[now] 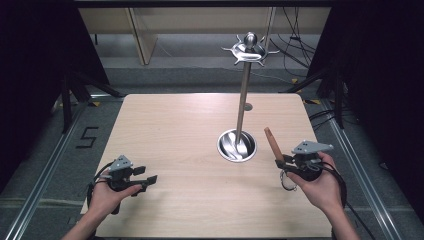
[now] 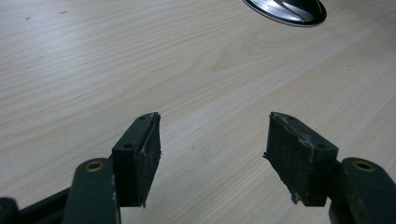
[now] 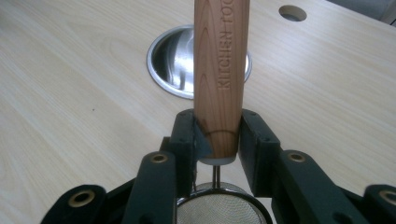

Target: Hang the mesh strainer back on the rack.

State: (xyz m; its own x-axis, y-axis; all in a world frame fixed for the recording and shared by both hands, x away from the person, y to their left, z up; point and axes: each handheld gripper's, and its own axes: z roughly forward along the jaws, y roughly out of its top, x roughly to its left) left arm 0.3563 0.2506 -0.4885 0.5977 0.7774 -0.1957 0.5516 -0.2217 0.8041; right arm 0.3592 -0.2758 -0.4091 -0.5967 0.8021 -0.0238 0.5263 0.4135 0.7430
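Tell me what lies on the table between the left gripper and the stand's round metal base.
Nothing: in the high view, bare wooden table runs from the left gripper to the metal base. The left gripper view shows the same bare stretch.

A light wooden table point(image 1: 170, 135) is seen, its grain running across. A round steel base point(image 1: 237, 145) of an upright utensil stand point(image 1: 243, 100) is set on it right of centre. A small round hole point(image 1: 248, 106) is cut beyond.

A light wooden bench point(image 1: 165, 140) carries a steel stand point(image 1: 243, 95) rising from a round shiny base point(image 1: 236, 145), topped by a ring of hooks point(image 1: 249, 50).
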